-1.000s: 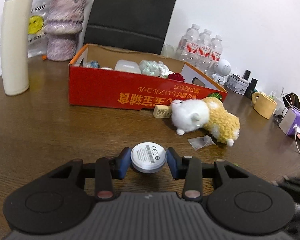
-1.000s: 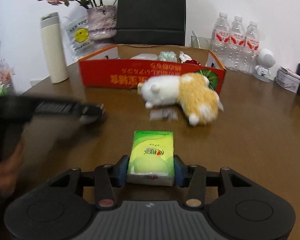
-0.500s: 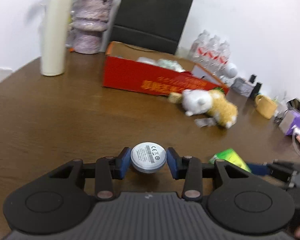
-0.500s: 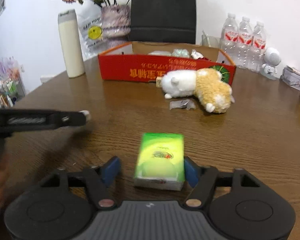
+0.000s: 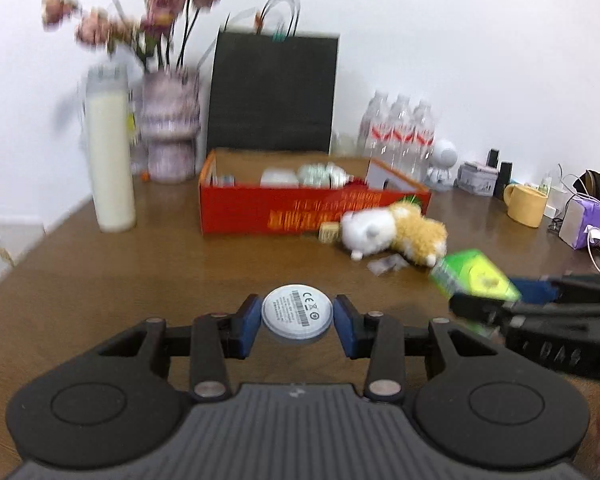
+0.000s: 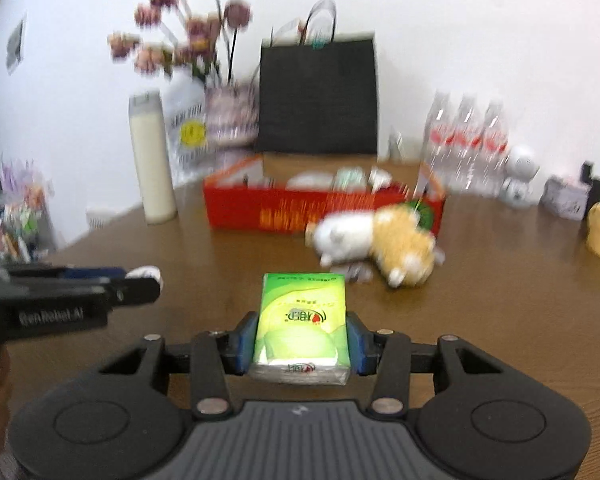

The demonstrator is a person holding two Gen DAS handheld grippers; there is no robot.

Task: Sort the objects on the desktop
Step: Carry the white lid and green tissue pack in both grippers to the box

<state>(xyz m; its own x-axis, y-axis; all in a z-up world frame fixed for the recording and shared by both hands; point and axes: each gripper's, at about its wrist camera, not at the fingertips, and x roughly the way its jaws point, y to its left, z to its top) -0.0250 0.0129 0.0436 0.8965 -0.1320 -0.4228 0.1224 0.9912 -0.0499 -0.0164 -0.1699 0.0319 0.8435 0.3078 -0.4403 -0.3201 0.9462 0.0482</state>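
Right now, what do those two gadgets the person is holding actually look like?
Each hand-held gripper is matte black plastic: a ribbed grey centre, two round discs, silver pivot pins, and two black fingers tipped with blue pads. The left hand-held gripper and the right hand-held gripper look alike. Seen side-on, each body is a black bar with pale lettering, too blurred to read. No cables or sleeves show.

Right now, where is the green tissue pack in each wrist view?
Left wrist: tissue pack at the right edge, in the right gripper.
Right wrist: bottom centre, between the blue pads, whose jaws are closing.
Shared landmark: red box behind the plush toy.
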